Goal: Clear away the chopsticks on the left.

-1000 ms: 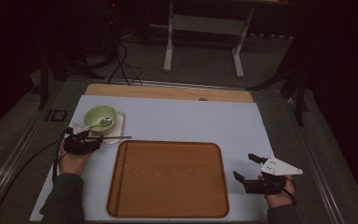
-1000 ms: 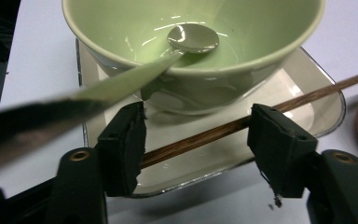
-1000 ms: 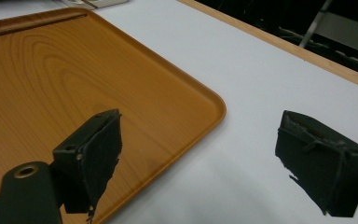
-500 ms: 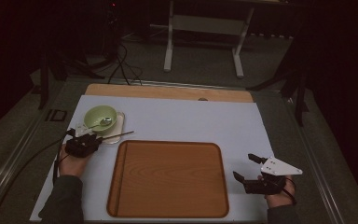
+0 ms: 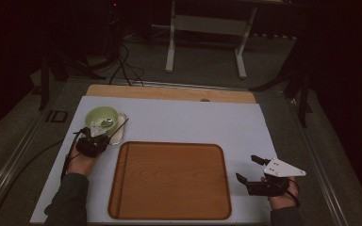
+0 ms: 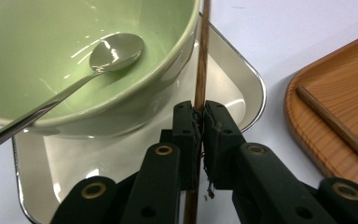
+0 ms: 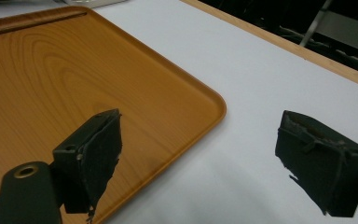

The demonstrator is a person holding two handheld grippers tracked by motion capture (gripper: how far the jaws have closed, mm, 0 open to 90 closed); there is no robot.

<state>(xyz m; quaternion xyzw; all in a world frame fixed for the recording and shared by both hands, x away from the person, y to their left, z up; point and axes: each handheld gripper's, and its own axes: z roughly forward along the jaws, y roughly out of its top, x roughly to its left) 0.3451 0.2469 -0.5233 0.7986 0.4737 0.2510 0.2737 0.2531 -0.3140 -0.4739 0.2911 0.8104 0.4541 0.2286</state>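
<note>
Left tool [image 6: 199, 122] clamps a chopstick [image 6: 201, 56] beside the green bowl [image 6: 74, 56], tray [image 5: 169, 181] at 3 o'clock bare; right tool [image 7: 214, 158] gapes wide, idle.

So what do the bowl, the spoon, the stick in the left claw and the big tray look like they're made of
Bowl: probably glazed ceramic or hard plastic, pale green and glossy with bright reflections.
Spoon: polished metal, mirror-like highlights.
Stick, clamped in the left claw: looks like dark wood, thin and matte brown.
Big tray: wood or wood-look laminate, with visible grain and a smooth sheen.
</note>
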